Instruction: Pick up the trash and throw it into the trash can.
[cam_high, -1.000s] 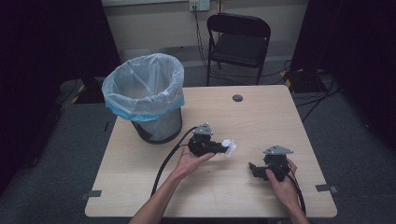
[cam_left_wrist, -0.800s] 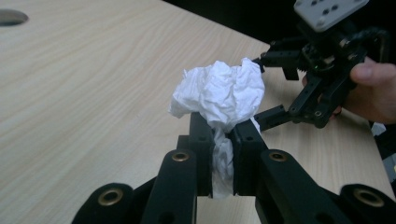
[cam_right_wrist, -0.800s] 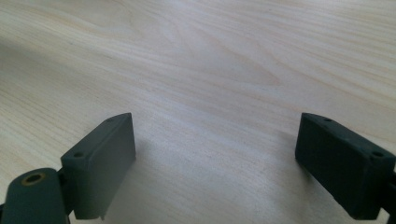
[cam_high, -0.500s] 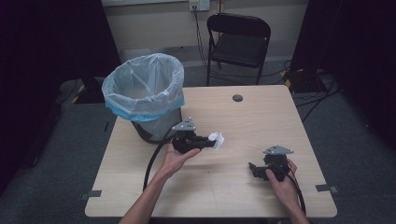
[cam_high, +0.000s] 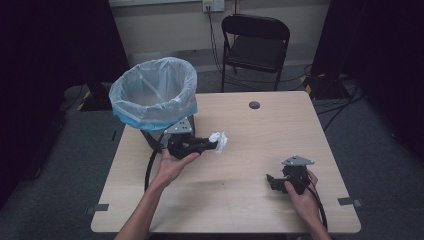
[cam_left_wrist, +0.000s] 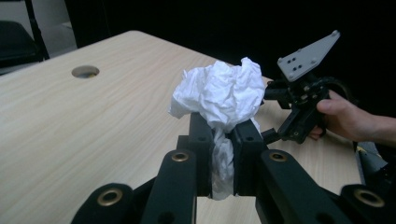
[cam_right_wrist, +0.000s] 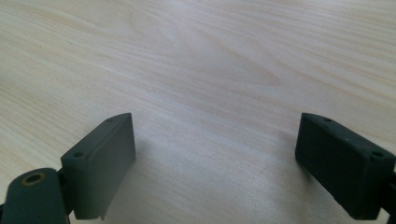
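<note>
The crumpled white paper wad (cam_left_wrist: 224, 93) sits pinched between the left gripper's (cam_left_wrist: 223, 140) black jaws, above the light wooden table (cam_high: 240, 185). The right gripper's (cam_right_wrist: 215, 158) jaws stand wide apart, empty.

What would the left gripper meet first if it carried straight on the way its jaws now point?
Probably the right gripper. The left gripper, shut on the tissue, points across the table towards it, with bare wood between. Depth is unclear, so it might pass above.
</note>
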